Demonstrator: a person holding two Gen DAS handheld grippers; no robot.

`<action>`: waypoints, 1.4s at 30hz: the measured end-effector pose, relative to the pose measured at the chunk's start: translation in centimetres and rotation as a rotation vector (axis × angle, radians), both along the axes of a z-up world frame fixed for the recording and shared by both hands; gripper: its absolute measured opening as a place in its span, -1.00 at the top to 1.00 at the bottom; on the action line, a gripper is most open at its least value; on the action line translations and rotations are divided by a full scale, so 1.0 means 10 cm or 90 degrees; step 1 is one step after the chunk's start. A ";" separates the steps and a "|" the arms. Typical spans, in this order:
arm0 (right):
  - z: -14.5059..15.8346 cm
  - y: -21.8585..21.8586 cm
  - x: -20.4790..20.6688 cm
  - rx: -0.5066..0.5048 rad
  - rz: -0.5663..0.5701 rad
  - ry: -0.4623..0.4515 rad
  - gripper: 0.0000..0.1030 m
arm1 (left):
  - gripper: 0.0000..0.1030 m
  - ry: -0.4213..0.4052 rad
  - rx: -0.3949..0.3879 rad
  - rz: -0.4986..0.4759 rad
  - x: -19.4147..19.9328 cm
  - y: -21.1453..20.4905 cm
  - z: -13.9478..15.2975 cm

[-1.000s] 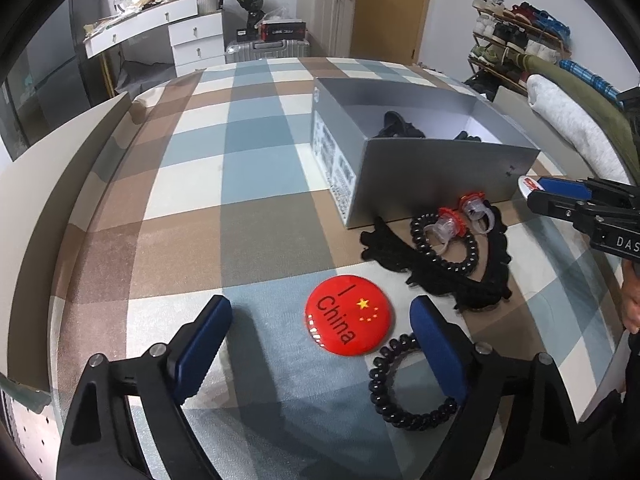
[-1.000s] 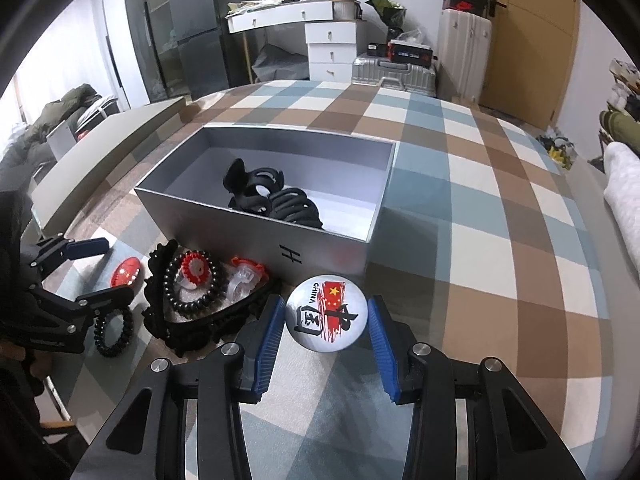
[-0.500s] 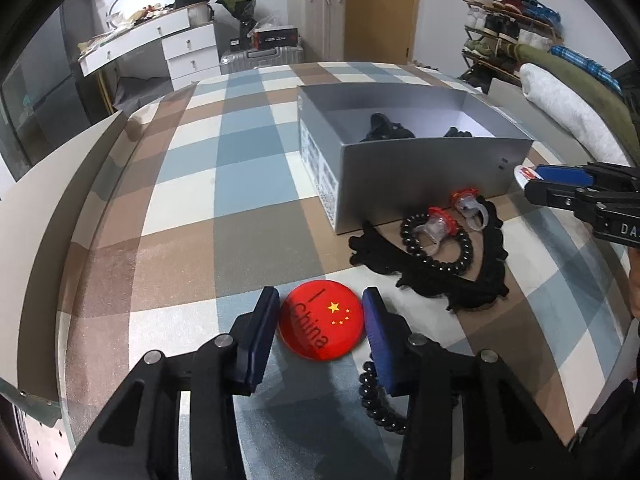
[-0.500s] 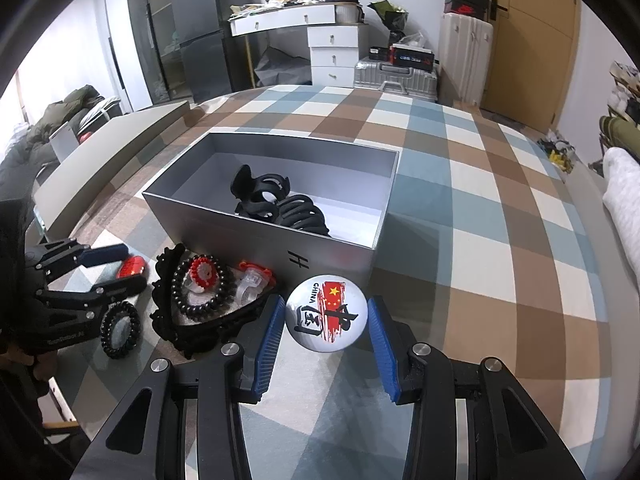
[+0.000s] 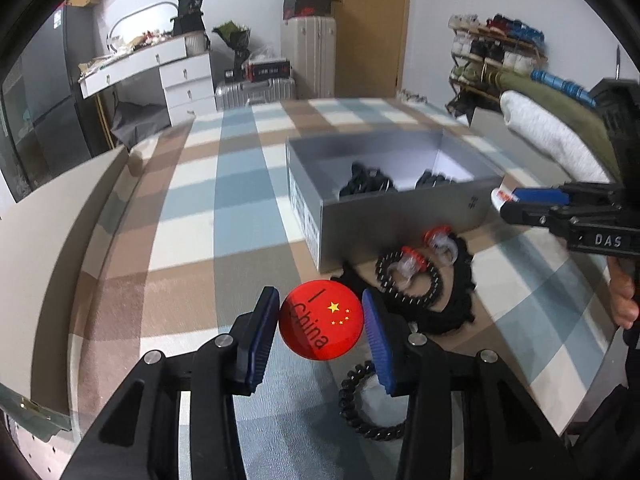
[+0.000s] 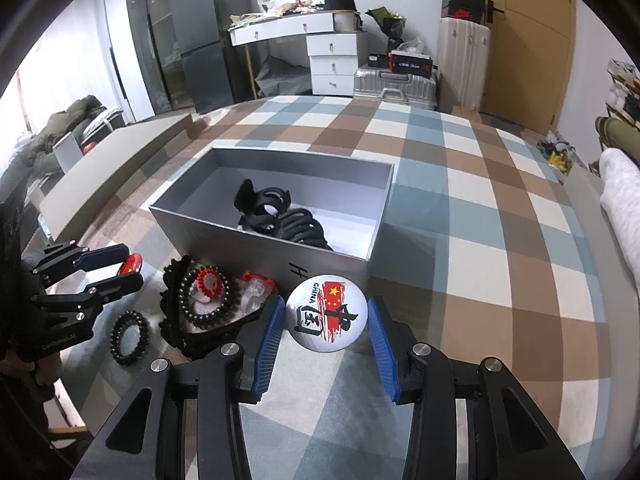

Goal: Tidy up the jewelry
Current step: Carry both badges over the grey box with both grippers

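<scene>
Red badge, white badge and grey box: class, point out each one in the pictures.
Red badge [image 5: 321,325], left wrist view, middle of its face.
White badge [image 6: 326,313], right wrist view, middle of its face.
Grey box [image 6: 256,254], right wrist view, its near wall.

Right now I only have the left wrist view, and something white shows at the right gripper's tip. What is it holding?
Observer: A round white badge printed CHINA over a red flag, clamped between the right gripper fingers.
Operator: Is it over the box opening?
Observer: No. In the right wrist view it shows in front of the grey box near wall.
Operator: The dark things inside are blurred for me.
Observer: They are black claw clips, lying on the box floor.
</scene>
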State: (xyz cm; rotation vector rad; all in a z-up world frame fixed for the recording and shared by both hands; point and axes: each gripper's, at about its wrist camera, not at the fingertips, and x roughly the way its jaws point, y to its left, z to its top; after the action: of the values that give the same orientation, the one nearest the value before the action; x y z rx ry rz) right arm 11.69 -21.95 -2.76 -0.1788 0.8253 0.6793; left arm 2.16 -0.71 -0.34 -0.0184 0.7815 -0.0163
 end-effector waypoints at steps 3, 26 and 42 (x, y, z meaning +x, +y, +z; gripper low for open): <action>0.04 -0.02 -0.01 0.014 0.001 -0.001 0.19 | 0.28 -0.021 -0.005 0.003 -0.01 0.02 0.06; 0.31 -0.14 -0.01 0.142 -0.018 -0.030 0.19 | 0.28 -0.105 -0.026 0.001 0.06 -0.06 0.33; 0.40 -0.13 0.25 0.217 -0.023 0.003 0.19 | 0.28 -0.115 -0.027 -0.006 0.49 -0.20 0.42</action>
State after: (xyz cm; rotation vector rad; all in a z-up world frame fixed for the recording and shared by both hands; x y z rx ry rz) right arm 14.18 -23.25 1.24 0.1453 0.7036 0.7764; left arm 7.08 -2.69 3.90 -0.0533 0.6004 -0.0430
